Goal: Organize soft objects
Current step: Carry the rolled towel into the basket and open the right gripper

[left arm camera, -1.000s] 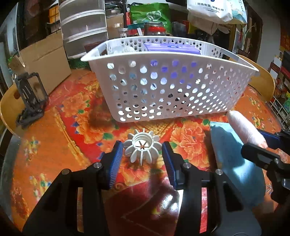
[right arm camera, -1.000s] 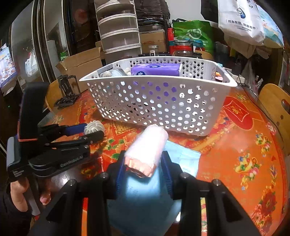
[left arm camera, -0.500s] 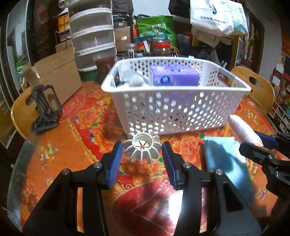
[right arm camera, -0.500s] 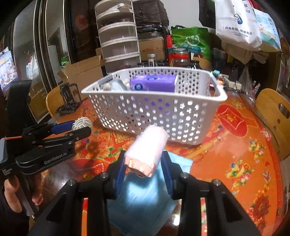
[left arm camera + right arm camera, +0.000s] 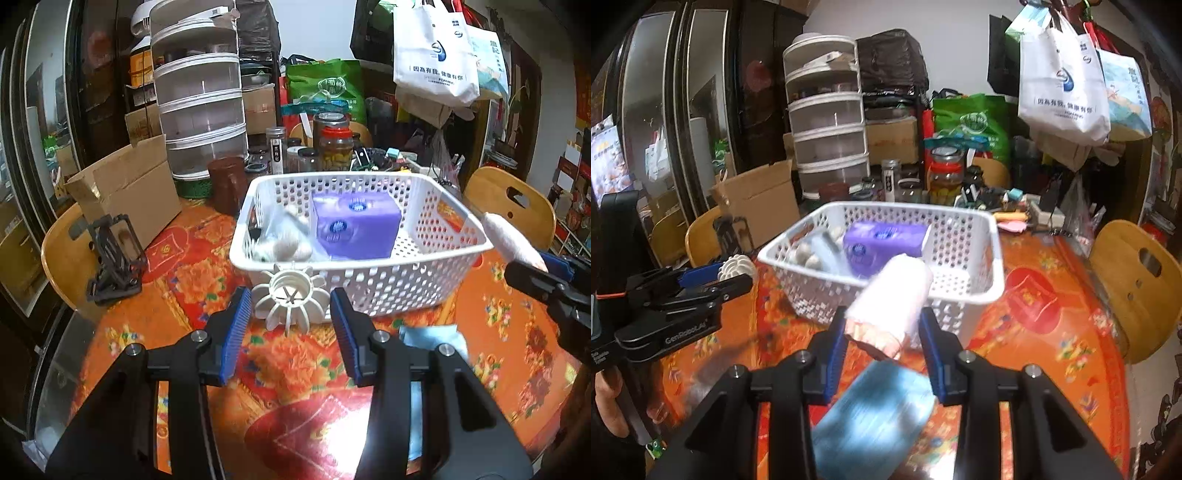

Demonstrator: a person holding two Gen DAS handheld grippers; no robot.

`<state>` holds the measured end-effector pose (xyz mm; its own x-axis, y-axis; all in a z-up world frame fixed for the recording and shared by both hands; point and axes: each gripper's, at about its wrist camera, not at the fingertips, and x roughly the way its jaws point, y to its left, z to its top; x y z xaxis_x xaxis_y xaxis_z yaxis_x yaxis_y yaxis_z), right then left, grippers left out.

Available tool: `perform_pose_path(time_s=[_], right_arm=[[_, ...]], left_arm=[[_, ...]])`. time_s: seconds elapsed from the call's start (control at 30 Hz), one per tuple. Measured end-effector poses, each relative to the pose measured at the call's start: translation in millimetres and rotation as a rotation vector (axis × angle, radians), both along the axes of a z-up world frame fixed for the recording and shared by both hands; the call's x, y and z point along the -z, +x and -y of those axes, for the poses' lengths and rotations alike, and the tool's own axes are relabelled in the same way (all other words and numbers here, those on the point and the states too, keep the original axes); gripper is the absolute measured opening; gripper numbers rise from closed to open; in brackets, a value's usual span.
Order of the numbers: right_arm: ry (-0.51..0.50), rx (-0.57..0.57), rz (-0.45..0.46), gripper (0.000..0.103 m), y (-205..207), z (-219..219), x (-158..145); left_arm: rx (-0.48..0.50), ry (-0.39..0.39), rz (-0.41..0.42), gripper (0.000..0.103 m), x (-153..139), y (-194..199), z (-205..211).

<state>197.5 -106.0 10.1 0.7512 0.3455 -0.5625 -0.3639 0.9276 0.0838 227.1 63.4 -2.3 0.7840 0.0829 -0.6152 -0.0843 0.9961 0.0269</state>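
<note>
A white perforated basket [image 5: 369,291] [image 5: 964,291] stands mid-table and holds a purple tissue pack [image 5: 356,230] [image 5: 882,243] and pale soft items [image 5: 284,243]. My left gripper [image 5: 290,325] is shut on a white ribbed flower-shaped ball [image 5: 290,301], held above the table in front of the basket's near wall. My right gripper [image 5: 882,332] is shut on a rolled pink towel [image 5: 892,302], raised near the basket's rim; the towel also shows in the left wrist view [image 5: 511,243]. A blue cloth [image 5: 875,417] lies on the table below it.
A red floral tablecloth [image 5: 177,321] covers the table. A black folding stand [image 5: 114,254] and a cardboard box [image 5: 129,192] sit at the left. Jars [image 5: 334,147] and stacked drawers [image 5: 201,110] crowd the back. Wooden chairs [image 5: 1137,280] stand at the right.
Both grippers have risen with their loads; the basket's inside now shows from above. The pink towel has lifted off the blue cloth toward the basket's rim.
</note>
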Motion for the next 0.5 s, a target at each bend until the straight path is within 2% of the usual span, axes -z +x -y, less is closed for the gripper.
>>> perform_pose_path(time_s=[0.3,0.5], right_arm=[[-0.012,0.042,-0.018,0.036,46.4,5.2,-14.2],[-0.021,0.062,-0.046,0.037,76.5,4.8,-9.2]], left_arm=[[-0.019,0.033,0.012,0.042,-30.5,43.0,2.8],[-0.022,0.054,-0.005,0.042,-32.0,75.1,7.3]])
